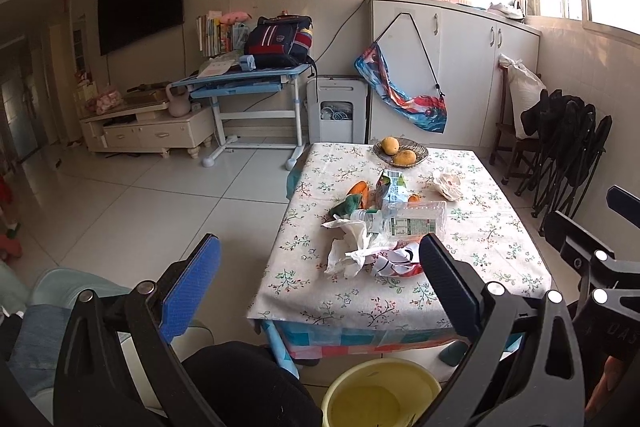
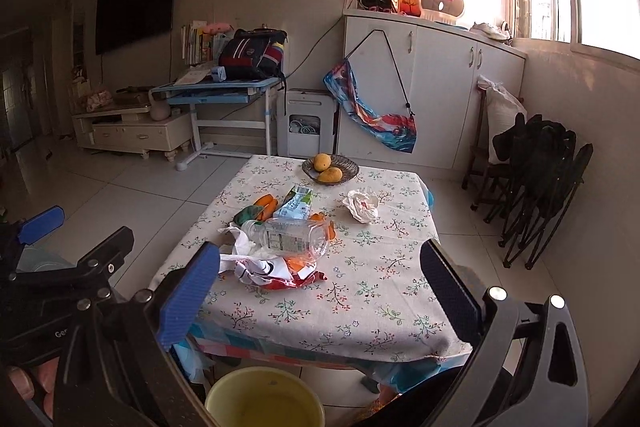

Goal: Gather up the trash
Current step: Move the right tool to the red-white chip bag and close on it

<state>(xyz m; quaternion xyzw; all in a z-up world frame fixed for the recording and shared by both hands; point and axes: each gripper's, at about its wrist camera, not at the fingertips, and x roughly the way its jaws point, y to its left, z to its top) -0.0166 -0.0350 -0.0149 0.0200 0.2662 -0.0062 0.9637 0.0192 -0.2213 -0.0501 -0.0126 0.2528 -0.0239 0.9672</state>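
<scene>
Trash lies heaped on the floral-cloth table (image 1: 492, 259) (image 2: 380, 299): a clear plastic bottle (image 1: 404, 219) (image 2: 292, 239) on its side, a green-and-white carton (image 1: 394, 187) (image 2: 296, 205), crumpled white tissue (image 1: 348, 247) (image 2: 240, 239), a red-and-white wrapper (image 1: 396, 261) (image 2: 276, 273), orange peels (image 1: 358, 189) (image 2: 266, 205) and a paper wad (image 1: 448, 183) (image 2: 362, 207). A yellow bucket (image 1: 380, 393) (image 2: 264, 399) stands on the floor under the near table edge. My left gripper (image 1: 320, 287) and right gripper (image 2: 320, 291) hover open before the table, both holding nothing.
A woven dish with two mangoes (image 1: 400, 151) (image 2: 330, 169) sits at the table's far end. Folded black chairs (image 1: 568, 147) (image 2: 540, 179) lean on the right wall. A blue desk (image 1: 244, 83), white cabinets (image 1: 452, 67) and tiled floor (image 1: 160, 195) lie beyond.
</scene>
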